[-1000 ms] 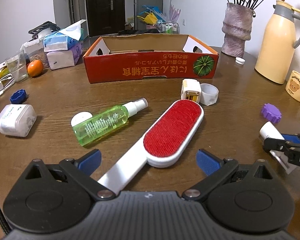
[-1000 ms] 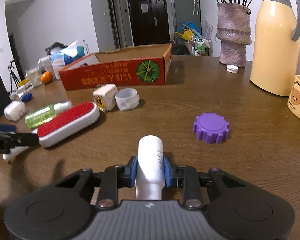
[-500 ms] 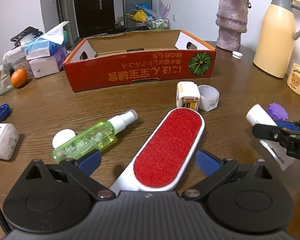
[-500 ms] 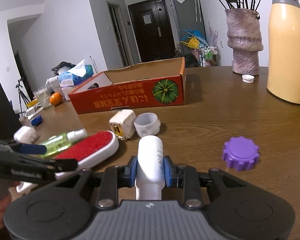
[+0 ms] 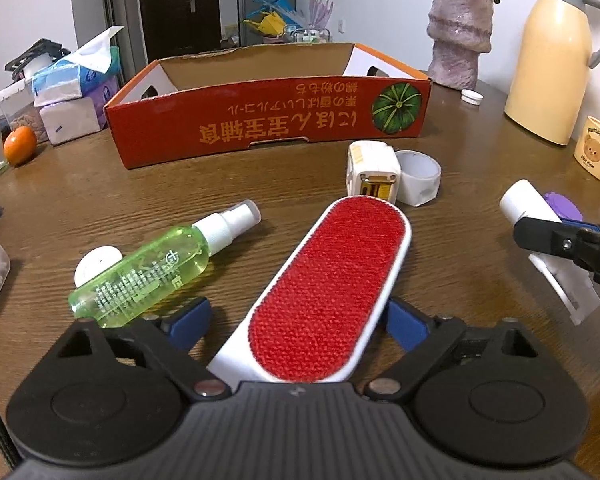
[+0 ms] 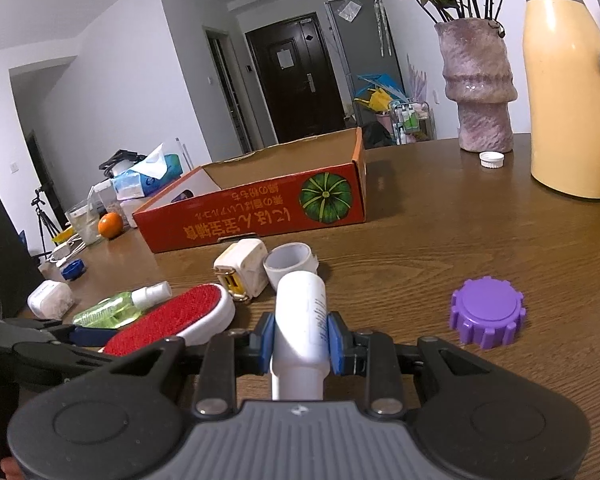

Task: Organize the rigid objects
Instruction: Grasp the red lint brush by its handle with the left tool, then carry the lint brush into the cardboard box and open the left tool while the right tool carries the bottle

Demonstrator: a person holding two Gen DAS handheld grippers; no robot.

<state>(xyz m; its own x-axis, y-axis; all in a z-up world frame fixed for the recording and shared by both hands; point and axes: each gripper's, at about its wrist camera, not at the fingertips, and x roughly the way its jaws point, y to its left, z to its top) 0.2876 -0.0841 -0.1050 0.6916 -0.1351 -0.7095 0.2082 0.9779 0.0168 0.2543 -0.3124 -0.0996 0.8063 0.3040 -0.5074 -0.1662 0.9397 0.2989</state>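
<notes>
Lint brush [image 5: 328,284], red-faced with a white frame, lies flat on the desk [image 5: 100,204] between the fingers of your left tongs [image 5: 296,320], which have slid forward from its thin handle to the wide pad in the last second. Those jaws are closing now from fully spread, with the brush between them but the blue pads [image 5: 404,320] not yet visibly pressing on it. To my eye that makes the grasp imminent, so keep the brush centred as they come in.

Your right tongs [image 6: 300,340] are fully clamped on a white tube [image 6: 300,320], exactly as a second ago, and carry it clear of the desk.

Just left of the brush lies a green spray bottle [image 5: 156,268], close to your left finger; beyond the brush tip sit a white charger [image 5: 372,172] and a white ring [image 5: 418,178], touching each other. Farther back stands the open red cardboard box [image 5: 268,116], apparently empty and the likely destination. A purple cap [image 6: 486,316] waits to the right.
</notes>
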